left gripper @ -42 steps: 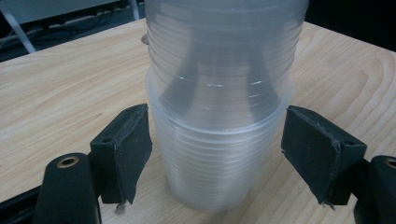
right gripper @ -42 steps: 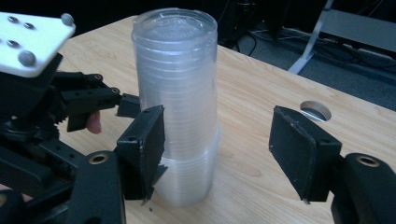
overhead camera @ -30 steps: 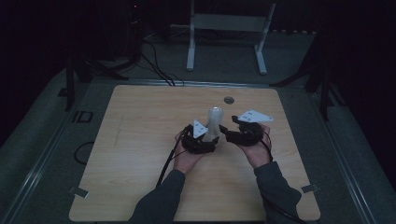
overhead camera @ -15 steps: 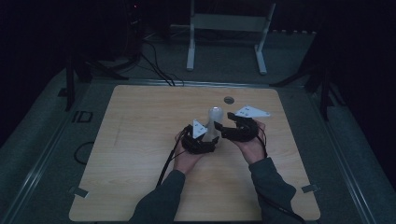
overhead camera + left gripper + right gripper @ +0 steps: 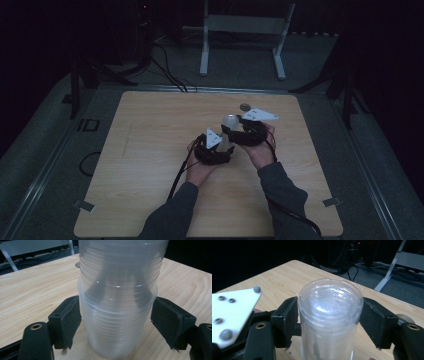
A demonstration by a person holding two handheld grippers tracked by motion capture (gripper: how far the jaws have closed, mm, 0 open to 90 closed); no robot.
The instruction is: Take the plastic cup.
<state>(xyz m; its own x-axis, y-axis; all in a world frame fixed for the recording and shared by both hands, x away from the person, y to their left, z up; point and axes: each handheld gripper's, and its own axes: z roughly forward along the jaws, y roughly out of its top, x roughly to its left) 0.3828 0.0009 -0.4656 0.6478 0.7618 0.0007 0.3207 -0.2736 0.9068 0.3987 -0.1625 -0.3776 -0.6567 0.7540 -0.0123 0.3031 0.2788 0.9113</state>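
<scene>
The stack of clear cups (image 5: 117, 312) stands upside down on the worktop (image 5: 150, 150). The left gripper (image 5: 117, 322) fingers (image 5: 66, 320) clamp its lower part; the right gripper (image 5: 329, 320) fingers (image 5: 287, 320), just closing, touch its top cup on both sides.

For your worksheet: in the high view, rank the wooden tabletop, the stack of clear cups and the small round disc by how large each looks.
1. wooden tabletop
2. stack of clear cups
3. small round disc, though it lies farther from the camera
</scene>
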